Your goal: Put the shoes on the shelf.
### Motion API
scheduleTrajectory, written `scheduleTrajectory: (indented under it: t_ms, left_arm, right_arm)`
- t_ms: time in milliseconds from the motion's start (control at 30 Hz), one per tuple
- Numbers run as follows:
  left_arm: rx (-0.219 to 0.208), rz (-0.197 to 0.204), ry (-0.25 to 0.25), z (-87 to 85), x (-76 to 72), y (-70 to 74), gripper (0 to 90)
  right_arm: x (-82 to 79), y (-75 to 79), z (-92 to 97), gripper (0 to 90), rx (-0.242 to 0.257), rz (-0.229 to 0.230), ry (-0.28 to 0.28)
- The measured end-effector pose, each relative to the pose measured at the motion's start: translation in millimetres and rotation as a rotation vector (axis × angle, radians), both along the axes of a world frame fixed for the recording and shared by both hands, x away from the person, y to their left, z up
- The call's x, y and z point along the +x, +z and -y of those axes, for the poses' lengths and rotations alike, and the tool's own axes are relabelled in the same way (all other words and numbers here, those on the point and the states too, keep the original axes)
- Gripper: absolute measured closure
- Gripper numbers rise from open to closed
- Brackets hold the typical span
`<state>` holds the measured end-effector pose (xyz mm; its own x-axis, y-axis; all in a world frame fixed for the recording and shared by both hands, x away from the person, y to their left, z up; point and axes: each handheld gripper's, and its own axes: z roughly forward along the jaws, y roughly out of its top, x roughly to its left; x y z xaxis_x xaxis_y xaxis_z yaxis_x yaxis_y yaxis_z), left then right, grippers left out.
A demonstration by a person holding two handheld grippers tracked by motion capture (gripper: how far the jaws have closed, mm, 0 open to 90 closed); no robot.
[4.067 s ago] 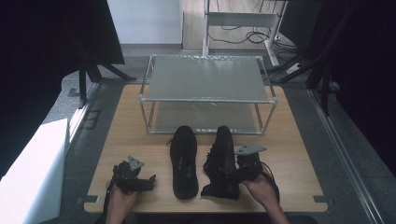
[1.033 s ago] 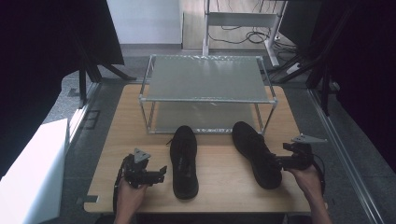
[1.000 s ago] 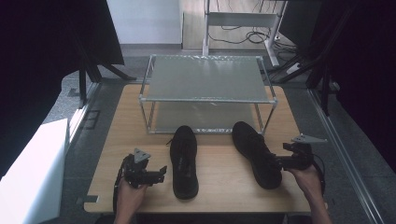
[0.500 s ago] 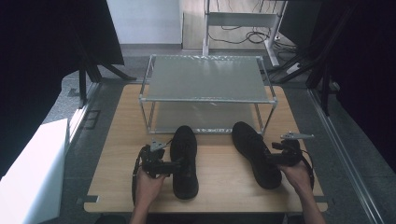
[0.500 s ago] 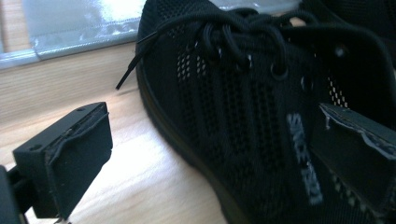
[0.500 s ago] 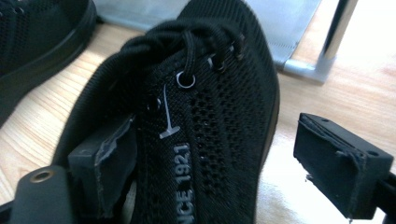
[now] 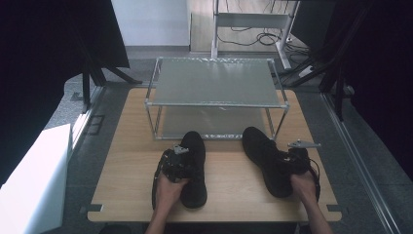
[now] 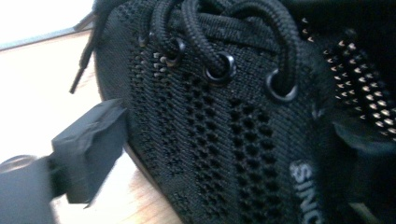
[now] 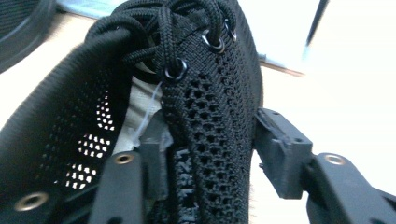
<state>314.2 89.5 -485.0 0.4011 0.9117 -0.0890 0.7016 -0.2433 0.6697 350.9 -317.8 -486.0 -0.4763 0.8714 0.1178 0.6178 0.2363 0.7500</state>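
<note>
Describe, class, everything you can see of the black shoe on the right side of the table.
The right shoe is a black knit-mesh trainer with black laces through metal eyelets and a pale lining inside. It lies on the wooden table, in front of the wire shelf rack, toe angled towards it, apart from the left shoe. The right gripper has one jaw inside the opening and one outside its side wall; the jaws have just been closing, the outer pad looks not quite pressed on.

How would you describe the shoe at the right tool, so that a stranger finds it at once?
On the wooden table, in front of the metal rack, lie two black mesh shoes. It is the right shoe, angled toward the rack, with the right tool straddling its side wall; the left shoe lies straight.
</note>
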Motion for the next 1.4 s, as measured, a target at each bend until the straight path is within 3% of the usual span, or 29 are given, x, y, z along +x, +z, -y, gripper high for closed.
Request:
scheduleTrajectory:
  t_ms: [33, 67, 100, 167, 267, 367, 400, 467, 600, 633, 667, 767, 933, 1033, 1133, 1400]
  left_arm:
    - [0.011, 0.007, 0.0, 0.0, -1.3, 0.7, 29.2]
    - [0.024, 0.015, 0.0, -0.6, -3.0, 2.0, 29.2]
    - [0.029, 0.024, 0.005, -2.3, -5.1, 3.7, 35.8]
    - [0.03, 0.038, 0.011, -6.4, -6.8, 5.1, 57.5]
    - [0.006, 0.035, 0.013, -16.5, -6.6, 5.5, 65.2]
    - [-0.007, 0.036, 0.027, -24.4, -6.5, 6.0, 77.4]
    - [-0.021, 0.038, 0.039, -28.2, -6.2, 5.5, 77.4]
    - [-0.077, 0.033, 0.054, -36.1, -5.3, 3.9, 80.6]
    - [-0.179, 0.025, 0.073, -48.6, -5.1, 0.5, 82.0]
    - [-0.203, 0.02, 0.079, -51.2, -5.0, -0.3, 82.2]
    - [-0.223, 0.016, 0.083, -53.8, -4.7, -1.0, 82.2]
    - [-0.28, 0.01, 0.092, -60.1, -4.4, -2.8, 82.5]
    - [-0.304, 0.028, 0.098, -59.3, -8.1, 0.6, 82.5]
    - [-0.343, 0.039, 0.099, -57.0, -9.7, 3.0, 82.5]
    - [-0.395, 0.05, 0.101, -54.8, -11.8, 6.0, 82.5]
    - [-0.46, 0.082, 0.075, -49.9, -18.4, 14.6, 82.3]
  right_arm:
    - [-1.2, 0.5, -0.3, 60.2, -0.01, 0.011, -0.019]
    - [-1.2, 0.5, -0.3, 60.2, -0.01, 0.011, -0.019]
    - [-1.8, 0.8, -0.4, 62.6, -0.014, 0.016, -0.029]
    - [-5.0, 4.2, -1.3, 69.5, -0.006, 0.037, -0.053]
    - [-5.3, 4.5, -1.6, 70.7, 0.0, 0.031, -0.068]
    - [-5.2, 4.0, 2.0, 72.3, 0.058, 0.011, -0.099]
    - [-5.2, 4.0, 2.0, 72.3, 0.058, 0.011, -0.099]
    - [-5.8, 4.0, 4.3, 72.4, 0.116, -0.008, -0.112]
    - [-6.4, 2.8, 6.0, 72.8, 0.178, -0.031, -0.136]
    - [-6.5, 0.9, 8.3, 73.2, 0.247, -0.055, -0.147]
    - [-6.5, 0.9, 8.3, 73.2, 0.247, -0.055, -0.147]
    - [-7.7, -0.9, 9.3, 73.4, 0.323, -0.082, -0.155]
    - [-11.9, 2.1, 6.0, 73.3, 0.392, -0.086, -0.148]
    - [-14.0, 4.2, 1.4, 73.3, 0.456, -0.091, -0.143]
    - [-16.3, 8.8, -6.5, 73.3, 0.48, -0.088, -0.129]
    - [-22.0, 20.3, -22.9, 73.2, 0.578, -0.075, -0.088]
